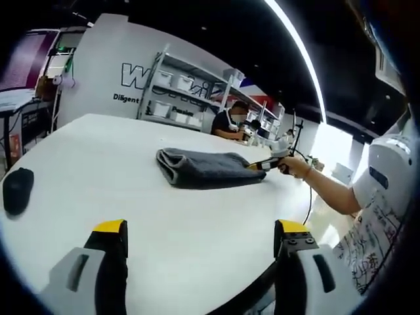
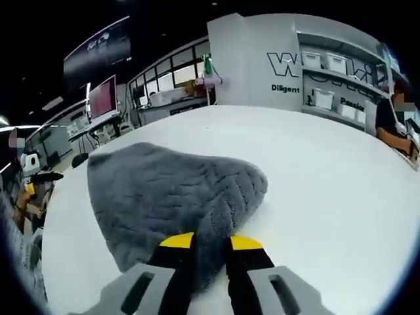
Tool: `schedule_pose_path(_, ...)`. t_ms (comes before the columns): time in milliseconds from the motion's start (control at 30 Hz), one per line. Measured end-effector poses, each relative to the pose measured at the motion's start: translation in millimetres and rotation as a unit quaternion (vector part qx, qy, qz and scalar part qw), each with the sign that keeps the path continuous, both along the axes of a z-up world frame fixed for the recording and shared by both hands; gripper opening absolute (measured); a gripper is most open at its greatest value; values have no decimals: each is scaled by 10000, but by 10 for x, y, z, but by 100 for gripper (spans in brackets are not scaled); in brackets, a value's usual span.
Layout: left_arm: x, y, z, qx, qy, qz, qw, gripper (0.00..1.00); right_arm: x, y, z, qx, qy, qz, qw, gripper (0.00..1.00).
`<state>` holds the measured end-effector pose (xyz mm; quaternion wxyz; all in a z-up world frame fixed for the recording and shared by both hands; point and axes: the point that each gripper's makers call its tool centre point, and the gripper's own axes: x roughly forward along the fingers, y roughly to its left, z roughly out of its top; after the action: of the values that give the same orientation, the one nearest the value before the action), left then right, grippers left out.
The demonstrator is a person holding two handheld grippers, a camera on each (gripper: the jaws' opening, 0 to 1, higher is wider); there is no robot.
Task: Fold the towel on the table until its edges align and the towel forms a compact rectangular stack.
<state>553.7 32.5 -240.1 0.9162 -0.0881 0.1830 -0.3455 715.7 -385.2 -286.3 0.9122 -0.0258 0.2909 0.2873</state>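
1. Here the towel (image 1: pixel 209 168) lies as a thick grey bundle on the white tabletop (image 1: pixel 98 151), toward its far side and well in from every edge; it is already folded into a compact, roughly rectangular stack.
2. The right gripper (image 2: pixel 210 244) has its jaws nearly together, pinching the near edge of the towel (image 2: pixel 177 197), with pile showing in the narrow gap between the yellow tips. In the left gripper view the same right gripper (image 1: pixel 268 164) meets the towel's end nearest the person's hand (image 1: pixel 295 167).
3. The left gripper (image 1: pixel 200 230) hovers over bare tabletop near the close edge, jaws wide apart and holding nothing.
4. Handling, as I judge it: the towel is plush, soft and light, with no stiffness of its own, so a layer will sag and drape where it is not held. Its pile should grip well rather than slip. Best taken at a corner or along a folded edge, pinching all layers together so the stack does not slide apart.
5. Room: open white surface lies all around the towel, broadest between it and the left gripper. A dark mouse-like object (image 1: pixel 18 190) sits near the tabletop's left edge, well apart from the towel.
6. A seated person (image 1: pixel 230 123) is beyond the far edge.
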Motion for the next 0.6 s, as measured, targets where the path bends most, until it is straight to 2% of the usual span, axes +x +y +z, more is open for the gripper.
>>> schedule_pose_path(333, 18, 31, 31, -12, -38, 45, 10000, 97, 22, -451, -13, -159, 10, -101, 9998, 18)
schedule_pose_path(433, 10, 11, 4, 5, -6, 17, 10000, 97, 12, -575, -13, -434, 61, -19, 9990, 18)
schedule_pose_path(600, 7, -21, -11, 0, 3, -14, 10000, 97, 0, -877, 5, -1282, 217, 49, 9915, 17)
